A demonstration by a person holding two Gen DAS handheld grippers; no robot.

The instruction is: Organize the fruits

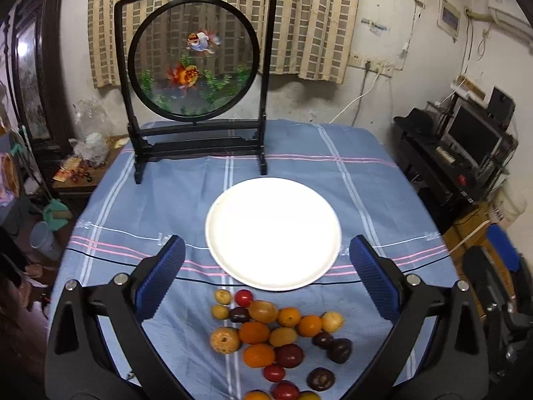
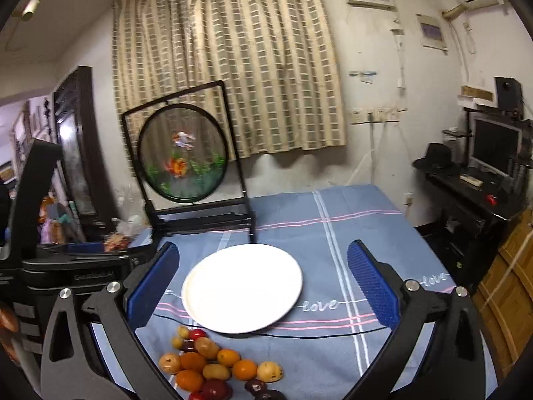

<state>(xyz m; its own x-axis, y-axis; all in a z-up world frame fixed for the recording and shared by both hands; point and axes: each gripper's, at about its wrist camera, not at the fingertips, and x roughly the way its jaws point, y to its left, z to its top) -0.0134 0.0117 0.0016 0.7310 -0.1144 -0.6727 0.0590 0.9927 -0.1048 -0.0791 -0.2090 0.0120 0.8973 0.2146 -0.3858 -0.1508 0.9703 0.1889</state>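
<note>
- Nearest, the left gripper (image 1: 266, 280) hangs above the near edge of the table with its blue-padded jaws spread wide and nothing between them; the gap frames the fruit, which suggests it is lined up for a first pick.
- Likewise the right gripper (image 2: 263, 286) is fully spread and empty, set a little to the right, so the fruit sits low and left in its view; the left gripper's black body shows at that view's left edge.
- Just below both, the fruits (image 1: 276, 336) lie in a loose cluster on the blue checked tablecloth (image 1: 383, 180): orange ones, yellowish ones, small red ones and dark purple ones, many touching. They are mixed together, so sorting looks not yet begun.
- Just beyond the cluster, the white plate (image 1: 213, 230) sits bare, its near rim close to the nearest fruits; it is probably the place meant for them.
- Farther back, a black-framed round goldfish screen (image 1: 193, 56) stands upright on the far part of the table, well clear of the working area.
- Behind that hangs a checked curtain (image 2: 233, 60).
</note>
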